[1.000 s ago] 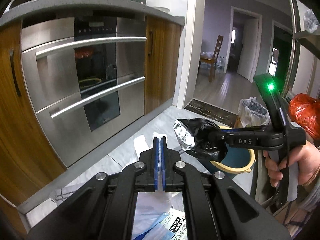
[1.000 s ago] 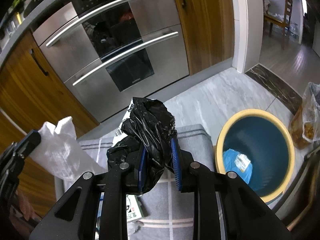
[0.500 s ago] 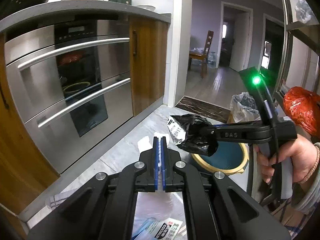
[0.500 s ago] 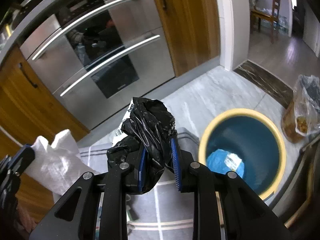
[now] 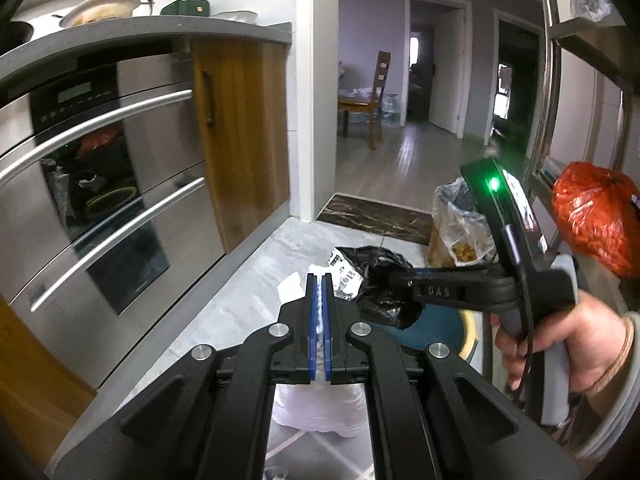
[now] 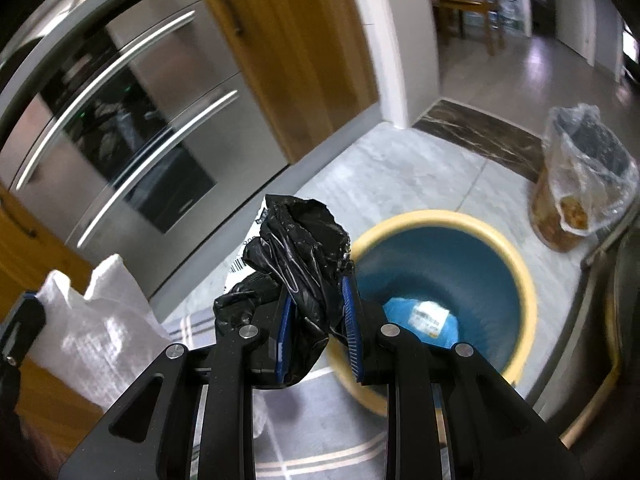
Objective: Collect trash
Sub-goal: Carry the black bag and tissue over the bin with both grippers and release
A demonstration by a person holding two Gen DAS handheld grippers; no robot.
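Note:
My right gripper (image 6: 315, 312) is shut on a crumpled black plastic bag (image 6: 300, 248) with a white label, held in the air just left of the bin's rim. The bin (image 6: 524, 280) is blue inside with a yellow rim and holds a blue wrapper (image 6: 420, 320). My left gripper (image 5: 319, 304) is shut on a white plastic bag (image 5: 320, 412) that hangs below it; the bag also shows in the right wrist view (image 6: 96, 320). From the left wrist view, the right gripper (image 5: 400, 280) with the black bag (image 5: 380, 280) is over the bin's near edge (image 5: 466, 332).
A steel oven front (image 5: 100, 200) and wooden cabinet doors (image 5: 244, 140) run along the left. A clear bag of food scraps (image 6: 580, 188) stands on the floor beyond the bin. A red bag (image 5: 592, 216) hangs at the right. A striped grey mat (image 6: 320, 432) lies below.
Both grippers have moved right toward the bin with their bags. The bin now sits closer and more central under the right gripper.

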